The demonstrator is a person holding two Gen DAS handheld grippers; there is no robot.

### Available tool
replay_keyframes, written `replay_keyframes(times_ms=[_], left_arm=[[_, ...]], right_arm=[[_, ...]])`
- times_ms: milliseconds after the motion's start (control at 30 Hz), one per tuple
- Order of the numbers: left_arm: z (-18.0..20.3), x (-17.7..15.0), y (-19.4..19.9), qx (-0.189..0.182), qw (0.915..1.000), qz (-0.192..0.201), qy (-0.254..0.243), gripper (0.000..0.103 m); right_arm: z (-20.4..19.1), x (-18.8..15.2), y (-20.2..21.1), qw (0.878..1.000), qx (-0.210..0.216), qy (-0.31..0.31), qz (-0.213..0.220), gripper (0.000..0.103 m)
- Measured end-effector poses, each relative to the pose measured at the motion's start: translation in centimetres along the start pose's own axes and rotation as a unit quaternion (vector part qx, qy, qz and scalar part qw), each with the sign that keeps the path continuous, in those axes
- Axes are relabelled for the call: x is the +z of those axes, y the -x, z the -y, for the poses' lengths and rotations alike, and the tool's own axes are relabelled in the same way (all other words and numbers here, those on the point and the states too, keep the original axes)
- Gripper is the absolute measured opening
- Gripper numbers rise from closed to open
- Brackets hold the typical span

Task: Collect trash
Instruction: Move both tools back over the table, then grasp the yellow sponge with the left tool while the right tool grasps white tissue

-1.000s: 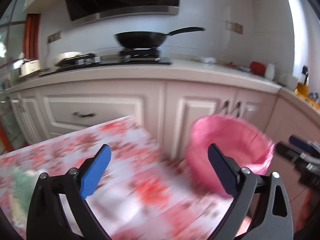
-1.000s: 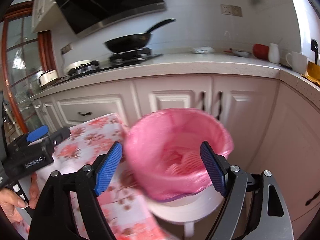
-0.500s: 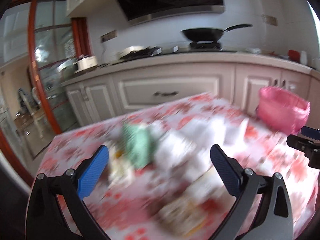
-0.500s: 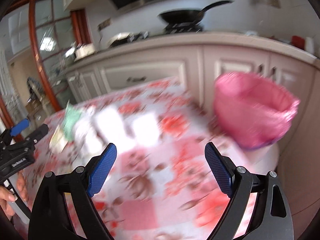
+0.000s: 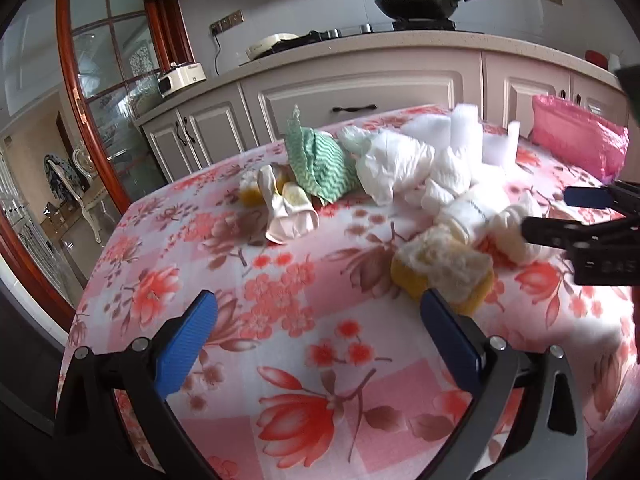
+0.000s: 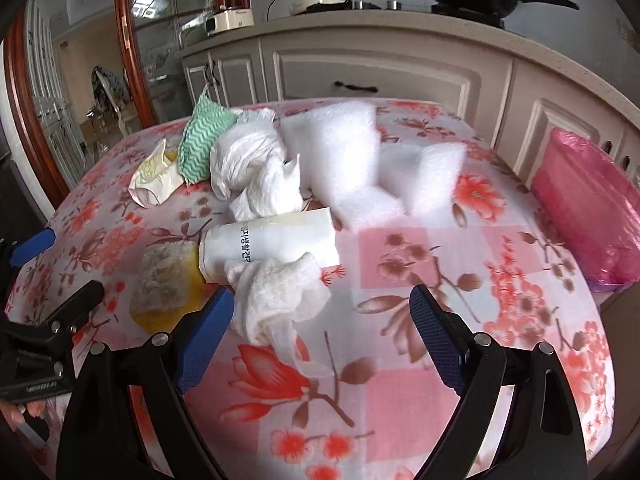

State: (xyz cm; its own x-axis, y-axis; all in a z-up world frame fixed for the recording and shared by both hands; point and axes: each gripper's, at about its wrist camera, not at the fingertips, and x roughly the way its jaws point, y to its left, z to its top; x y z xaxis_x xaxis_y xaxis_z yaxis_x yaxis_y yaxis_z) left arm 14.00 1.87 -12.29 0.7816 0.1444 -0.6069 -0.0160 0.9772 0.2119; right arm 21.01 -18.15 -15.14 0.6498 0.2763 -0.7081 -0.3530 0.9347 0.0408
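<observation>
On the flowered table [image 6: 440, 248] a white bottle [image 6: 280, 240] bears Korean print; both grippers [image 5: 316, 336] [image 6: 320, 320], wide and empty, swung here from the pink bin [image 6: 592, 208].

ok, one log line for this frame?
phase: approach | left tool: open, empty | right tool: open, empty, over crumpled white tissue | pink-lined bin: beside table

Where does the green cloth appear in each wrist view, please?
Left wrist: green cloth above centre, at the pile's left end.
Right wrist: green cloth upper left, left of the white bag.
Shared landmark: the pink bin at the right edge.
</observation>
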Motion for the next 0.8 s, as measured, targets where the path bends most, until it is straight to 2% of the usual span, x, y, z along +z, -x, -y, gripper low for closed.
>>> replay_keyframes(times_ms=[67, 133, 167, 233, 500, 667, 767, 800], left_arm=[[0.5, 0.0, -0.2, -0.001, 1.0000, -0.004, -0.005, 0.098], [0.8, 0.1, -0.4, -0.002, 1.0000, -0.005, -0.008, 0.098], [1.0, 0.2, -0.4, -0.005, 0.9999, -0.007, -0.008, 0.098], [1.3, 0.3, -0.5, -0.014, 0.9998, -0.011, -0.006, 0.098], [4.0, 2.0, -1.6, -0.055, 0.9982, -0.025, 0.004, 0.093], [6.0, 3.1, -3.0, -0.074, 0.9964, -0.042, 0.007, 0.084], [6.9, 3.0, -4.2, -0.074, 0.9955, -0.059, 0.003, 0.063], [7.0, 2.9, -4.3, -0.073, 0.9954, -0.062, 0.002, 0.061]], right_arm=[[-0.3, -0.1, -0.7, 1.000, 0.005, 0.002, -0.009, 0.084], [-0.2, -0.2, -1.0, 1.000, 0.013, 0.006, -0.017, 0.062], [-0.2, -0.4, -1.1, 1.000, 0.020, 0.007, -0.021, 0.057], [0.3, -0.7, -0.9, 0.999, 0.026, 0.005, -0.021, 0.033], [3.7, -1.2, 1.9, 1.000, 0.011, -0.021, 0.016, 0.030], [4.8, -1.3, 2.9, 0.999, 0.010, -0.031, 0.028, 0.030], [4.8, -1.8, 3.1, 0.999, 0.014, -0.032, 0.030, 0.030], [4.8, -1.9, 3.1, 0.999, 0.016, -0.032, 0.030, 0.030]])
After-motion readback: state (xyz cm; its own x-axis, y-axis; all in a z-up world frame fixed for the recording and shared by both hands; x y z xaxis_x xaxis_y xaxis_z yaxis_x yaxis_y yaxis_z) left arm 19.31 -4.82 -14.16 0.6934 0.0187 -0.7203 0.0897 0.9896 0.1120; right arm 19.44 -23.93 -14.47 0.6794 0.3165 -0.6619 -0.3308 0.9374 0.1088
